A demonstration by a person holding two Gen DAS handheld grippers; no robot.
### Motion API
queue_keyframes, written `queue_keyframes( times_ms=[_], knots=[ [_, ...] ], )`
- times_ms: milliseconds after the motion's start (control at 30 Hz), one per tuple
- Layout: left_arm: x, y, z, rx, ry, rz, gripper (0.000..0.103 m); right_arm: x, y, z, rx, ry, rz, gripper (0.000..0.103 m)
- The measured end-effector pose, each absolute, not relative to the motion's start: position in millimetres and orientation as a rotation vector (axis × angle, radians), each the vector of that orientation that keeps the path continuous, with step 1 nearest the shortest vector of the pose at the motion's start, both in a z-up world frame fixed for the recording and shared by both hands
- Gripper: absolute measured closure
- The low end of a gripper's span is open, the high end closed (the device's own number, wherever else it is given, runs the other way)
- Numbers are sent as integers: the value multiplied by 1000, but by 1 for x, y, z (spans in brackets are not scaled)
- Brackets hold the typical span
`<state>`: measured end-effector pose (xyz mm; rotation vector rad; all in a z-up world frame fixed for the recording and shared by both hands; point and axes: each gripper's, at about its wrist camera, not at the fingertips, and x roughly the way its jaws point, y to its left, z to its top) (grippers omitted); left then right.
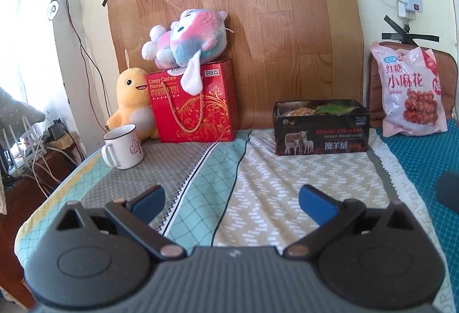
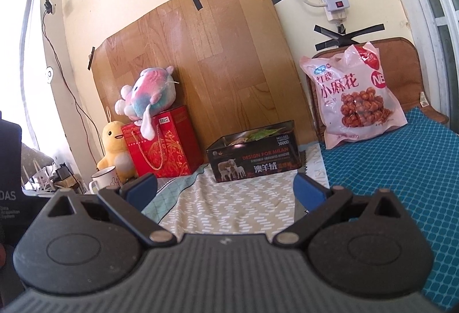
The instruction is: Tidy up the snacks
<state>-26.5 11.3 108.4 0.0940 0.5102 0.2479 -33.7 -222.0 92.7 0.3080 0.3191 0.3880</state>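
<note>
You held both the left gripper (image 1: 231, 199) and right gripper (image 2: 225, 186) spread and empty. Snack packets lay in the open black printed tin (image 1: 321, 128); the pink twisted-dough snack bag (image 2: 354, 96) leaned well apart, so either stage fits.

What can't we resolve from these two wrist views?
- Black box contents: both views see over the near wall only; a green wrapper shows, the rest is hidden.
- Red gift box label: left view, covered by the pastel plush.
- White mug: right view, lower part hidden behind the right gripper.
- Pink snack bag small print: too small in both views.
</note>
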Motion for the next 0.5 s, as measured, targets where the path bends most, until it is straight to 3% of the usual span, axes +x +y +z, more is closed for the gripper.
queue_keyframes(
  times_ms=[500],
  knots=[
    [-21, 7, 98, 120, 537, 262, 0, -33, -223, 88, 319, 328, 392, 1]
  ],
)
